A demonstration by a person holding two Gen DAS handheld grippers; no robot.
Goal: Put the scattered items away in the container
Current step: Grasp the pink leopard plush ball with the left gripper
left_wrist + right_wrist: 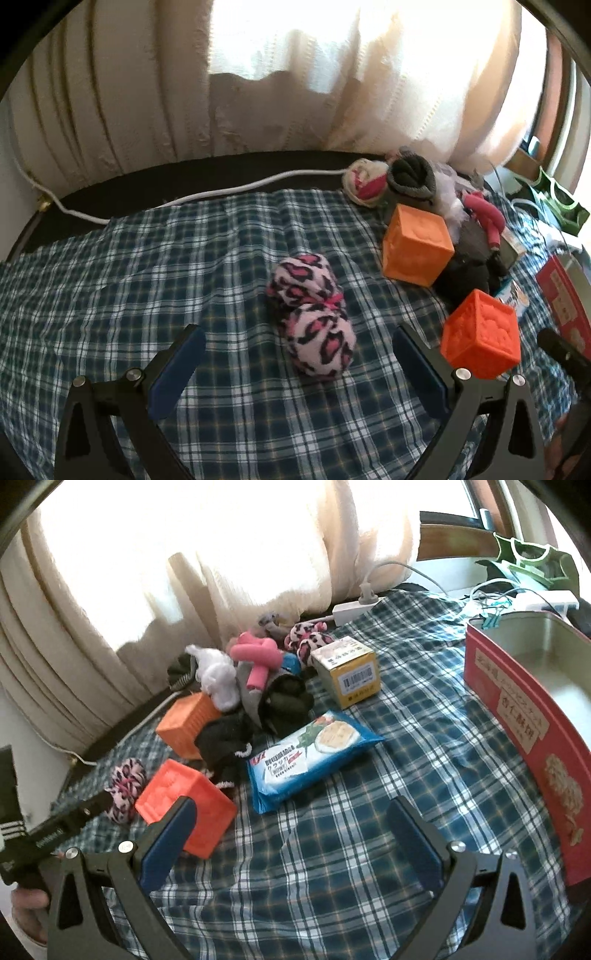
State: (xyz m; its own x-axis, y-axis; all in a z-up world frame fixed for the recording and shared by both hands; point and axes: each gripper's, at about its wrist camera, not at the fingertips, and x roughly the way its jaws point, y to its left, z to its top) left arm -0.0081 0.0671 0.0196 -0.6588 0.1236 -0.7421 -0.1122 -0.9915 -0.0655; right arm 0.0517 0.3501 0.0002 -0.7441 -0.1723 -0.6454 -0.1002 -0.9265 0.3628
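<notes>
- Blue-padded fingers [177,373] of the left gripper [299,373] stand wide apart and hold nothing; a rolled pink-and-black leopard-print fleece sock bundle [312,315] lies on the blue-and-white plaid cloth [147,280] just ahead of them.
- Right gripper [295,845] fingers are likewise spread, empty, over bare plaid.
- Readable writing: the blue plastic cracker packet [310,755] carries Japanese script and a picture of round crackers; the red tin's side label shows Chinese characters, too blurred to read fully; the small yellow-and-white carton [347,672] shows a barcode.
- Red rectangular metal tin [524,716], the container, stands open at the right edge of the right view, its silver inside holding nothing visible.
- Two orange embossed rubber cubes [184,806] [186,725] flank a heap of dark socks [236,738], a white fluffy sock [218,675] and a pink foam knot [258,657].
- Nearer cube [480,334] sits just beside the left gripper's right finger.
</notes>
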